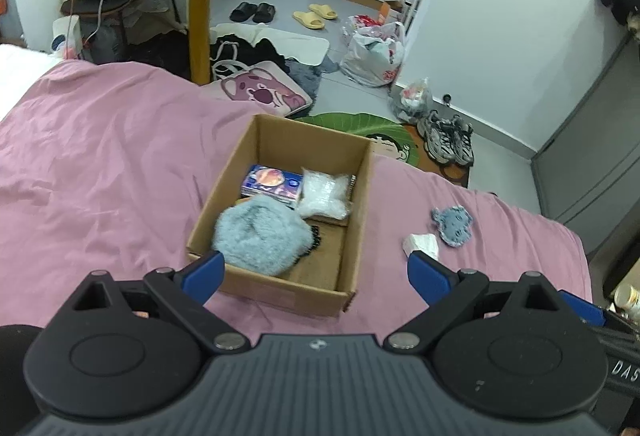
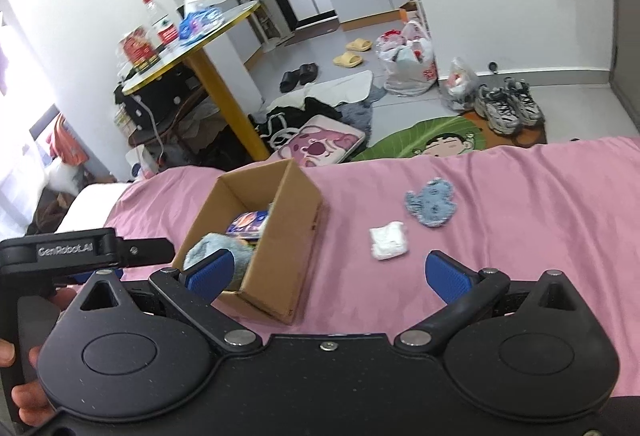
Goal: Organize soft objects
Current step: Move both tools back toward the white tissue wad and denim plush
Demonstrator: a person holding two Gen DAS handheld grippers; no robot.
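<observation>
Sorting status: partway, judging by the layout.
Done: cardboard box (image 1: 280,212) on the bed holds a fluffy grey-blue plush (image 1: 260,232), a colourful tissue pack (image 1: 272,184), a clear plastic packet (image 1: 325,196).
Left: two soft items out on the sheet, right of the box, namely a small blue plush (image 2: 431,203) and a white wad (image 2: 389,240), near each other but apart.
Left gripper (image 1: 316,274): fingers spread wide, empty, hanging over the box's near wall.
Right gripper (image 2: 326,274): fingers spread wide, empty, pointed between box and white wad; neither item touched.
Next (guess): white wad is the closest pick for the right gripper, then the blue plush; box has bare floor at its near right corner.
Surface: bed (image 1: 100,156) with a wrinkled pink sheet; soft, so the box may tilt if pressed.
Room: cluttered. Yellow-legged desk (image 2: 200,36) with bottles, slippers, sneakers (image 2: 508,106), plastic bags, a pink bear cushion (image 1: 264,92), a green cartoon mat on a grey floor.
</observation>
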